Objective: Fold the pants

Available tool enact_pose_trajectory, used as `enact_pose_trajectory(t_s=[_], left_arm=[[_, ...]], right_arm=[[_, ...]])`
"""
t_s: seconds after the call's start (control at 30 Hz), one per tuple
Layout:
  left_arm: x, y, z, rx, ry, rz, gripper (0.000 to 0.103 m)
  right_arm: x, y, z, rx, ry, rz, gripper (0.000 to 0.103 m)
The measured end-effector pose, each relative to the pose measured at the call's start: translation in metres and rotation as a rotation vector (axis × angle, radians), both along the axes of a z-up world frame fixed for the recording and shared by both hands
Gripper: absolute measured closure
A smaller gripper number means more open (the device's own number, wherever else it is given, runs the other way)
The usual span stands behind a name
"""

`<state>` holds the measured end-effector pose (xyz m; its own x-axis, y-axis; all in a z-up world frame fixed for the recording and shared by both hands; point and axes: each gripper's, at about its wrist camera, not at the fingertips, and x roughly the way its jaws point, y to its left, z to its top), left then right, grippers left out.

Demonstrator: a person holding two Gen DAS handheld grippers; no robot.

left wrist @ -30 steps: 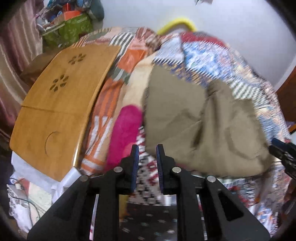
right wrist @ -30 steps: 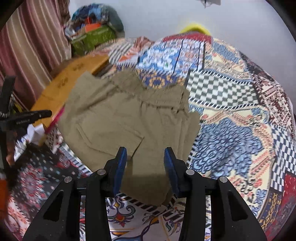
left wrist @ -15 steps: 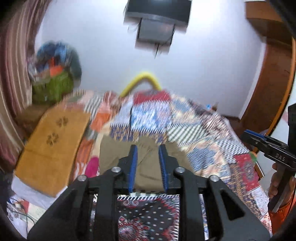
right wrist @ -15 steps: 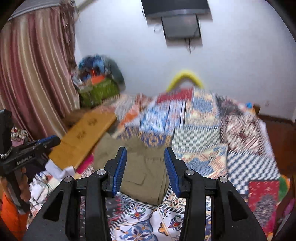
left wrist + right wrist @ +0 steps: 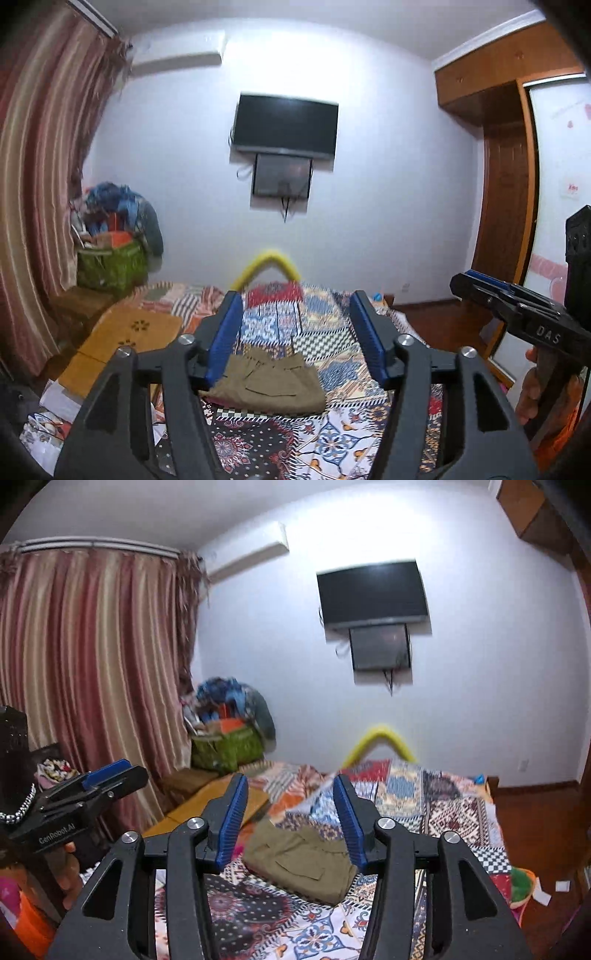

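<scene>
The pants (image 5: pixel 267 384), olive-brown, lie folded into a compact bundle on the patchwork bedspread (image 5: pixel 351 435), near its front portion and well apart from both tools; a pocket flap faces upward. The left gripper (image 5: pixel 295 332) is held above the bed, pointing almost level toward the far wall; its jaws are opening, blue pads spread wide, nothing between them. The right gripper (image 5: pixel 290 812) is likewise raised and aimed the same way; its jaws are opening, with a narrower gap and nothing held. Each tool appears at the edge of the other's view, carried by a hand (image 5: pixel 535 391). A wooden lap table (image 5: pixel 122 343) rests on the bed's left side; a television (image 5: pixel 284 123) is mounted on the wall; a striped curtain (image 5: pixel 92 672) hangs at left.
</scene>
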<state>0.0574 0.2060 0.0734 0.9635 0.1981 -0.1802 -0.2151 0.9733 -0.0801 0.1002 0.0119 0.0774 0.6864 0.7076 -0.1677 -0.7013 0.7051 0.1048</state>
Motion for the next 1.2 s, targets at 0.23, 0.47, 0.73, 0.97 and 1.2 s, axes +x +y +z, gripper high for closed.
enact_pose_trajectory(t_s=[0.23,0.47,0.73,0.97,1.2], left_arm=[[-0.057,-0.044,0.011,0.043,-0.064,0.035,0.009],[-0.087,-0.065,0.009,0.049,-0.077,0.055,0.0],[-0.092,-0.071,0.004,0.061,-0.071,0.065,0.0],[-0.093,-0.071,0.001,0.05,-0.065,0.066,0.0],[-0.088,-0.069,0.0,0.037,-0.058,0.064,0.0]], right_arm=[[-0.045,-0.024,0.003,0.042,-0.056,-0.026,0.028],[-0.053,-0.029,0.0,0.05,-0.082,-0.071,0.0],[-0.062,-0.03,-0.003,0.038,-0.098,-0.082,0.0],[-0.071,-0.035,-0.008,0.035,-0.104,-0.084,0.0],[-0.073,-0.04,-0.013,0.031,-0.101,-0.091,0.0]])
